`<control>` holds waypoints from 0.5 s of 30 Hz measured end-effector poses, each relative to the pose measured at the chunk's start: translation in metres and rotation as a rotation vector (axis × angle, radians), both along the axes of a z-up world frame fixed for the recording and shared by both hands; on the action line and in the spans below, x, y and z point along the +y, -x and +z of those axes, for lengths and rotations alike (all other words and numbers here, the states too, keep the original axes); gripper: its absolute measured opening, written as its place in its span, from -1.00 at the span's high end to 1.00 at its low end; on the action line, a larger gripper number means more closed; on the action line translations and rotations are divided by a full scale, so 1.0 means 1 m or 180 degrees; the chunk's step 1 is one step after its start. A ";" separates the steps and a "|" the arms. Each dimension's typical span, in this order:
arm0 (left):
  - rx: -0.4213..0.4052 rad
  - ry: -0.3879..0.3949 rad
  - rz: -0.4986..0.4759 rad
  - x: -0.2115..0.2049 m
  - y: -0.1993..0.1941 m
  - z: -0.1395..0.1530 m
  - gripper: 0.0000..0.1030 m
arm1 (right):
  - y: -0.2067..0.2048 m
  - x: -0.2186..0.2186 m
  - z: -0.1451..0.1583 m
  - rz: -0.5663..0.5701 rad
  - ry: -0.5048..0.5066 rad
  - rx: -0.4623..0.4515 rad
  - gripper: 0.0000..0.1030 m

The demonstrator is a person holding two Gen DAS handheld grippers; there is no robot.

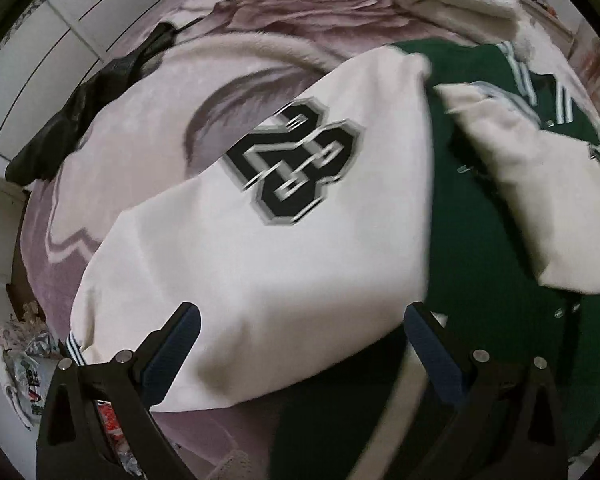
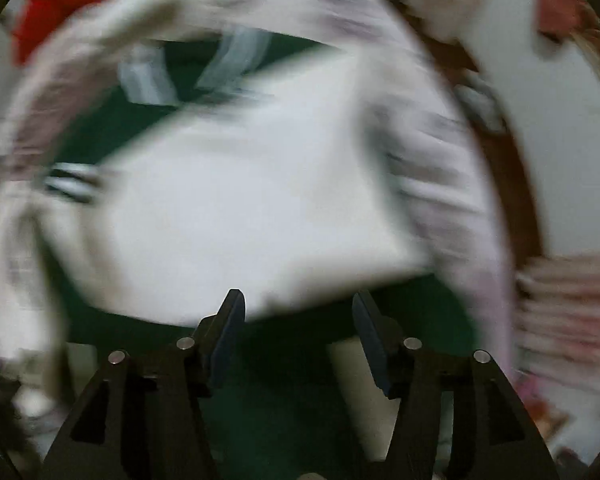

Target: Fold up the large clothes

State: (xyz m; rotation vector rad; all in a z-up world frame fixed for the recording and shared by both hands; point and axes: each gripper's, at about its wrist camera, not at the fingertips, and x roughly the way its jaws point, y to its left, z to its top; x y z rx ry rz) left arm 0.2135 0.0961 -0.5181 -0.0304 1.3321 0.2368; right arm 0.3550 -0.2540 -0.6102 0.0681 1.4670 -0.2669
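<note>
A: From the left wrist, we see the green varsity jacket with cream sleeves [image 1: 472, 216] spread on the bed's pink rose-print blanket [image 1: 284, 4]. The cream sleeve with the black number patch [image 1: 260, 240] lies across the blanket towards our left hand-held gripper [image 1: 300, 336], whose jaws stand wide with nothing between them. The other cream sleeve [image 1: 540, 200] rests folded over the green body.

B: So we judge one sleeve is in and the numbered one is left, then the body folds.

A: A dark garment [image 1: 88, 108] lies well apart, at the blanket's edge.

B: From the right wrist, everything is smeared. Our right hand-held gripper [image 2: 298, 316] is open and empty, above a cream sleeve [image 2: 240, 208] lying on the green. Which sleeve, we cannot tell.
</note>
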 end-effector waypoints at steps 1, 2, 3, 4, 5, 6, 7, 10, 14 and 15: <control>-0.0028 0.0012 -0.0030 -0.010 -0.005 0.004 -1.00 | -0.003 -0.011 -0.017 0.0062 -0.0048 0.0127 -0.14; -0.0056 0.0009 -0.0052 -0.018 -0.009 0.008 -1.00 | -0.009 -0.013 -0.034 0.0217 -0.0093 0.0241 -0.14; -0.0079 -0.0001 -0.0071 -0.023 -0.011 0.010 -1.00 | -0.010 -0.016 -0.042 0.0352 -0.0117 0.0299 -0.13; -0.0110 -0.0034 -0.0110 -0.033 -0.016 0.013 -1.00 | -0.017 -0.010 -0.053 0.0487 -0.0062 0.0280 -0.07; -0.0111 -0.0068 -0.0135 -0.041 -0.020 0.014 -1.00 | -0.018 -0.016 -0.052 0.0469 0.0024 0.0187 0.18; -0.0111 -0.0084 -0.0145 -0.047 -0.023 0.016 -1.00 | -0.018 -0.026 -0.048 0.0366 0.0067 0.0068 0.33; -0.0138 -0.0097 -0.0156 -0.054 -0.026 0.018 -1.00 | -0.019 -0.040 -0.044 0.0150 0.0083 -0.0066 0.67; -0.0154 -0.0160 -0.0178 -0.069 -0.035 0.018 -1.00 | -0.006 -0.095 -0.051 -0.0778 -0.0086 -0.0234 0.88; 0.0027 -0.0137 0.0087 -0.061 -0.037 0.000 -1.00 | 0.023 -0.111 -0.065 -0.1155 -0.0604 0.0139 0.80; 0.0048 -0.0153 0.0144 -0.060 -0.036 -0.002 -1.00 | 0.031 -0.106 -0.054 -0.1164 -0.0613 0.0176 0.78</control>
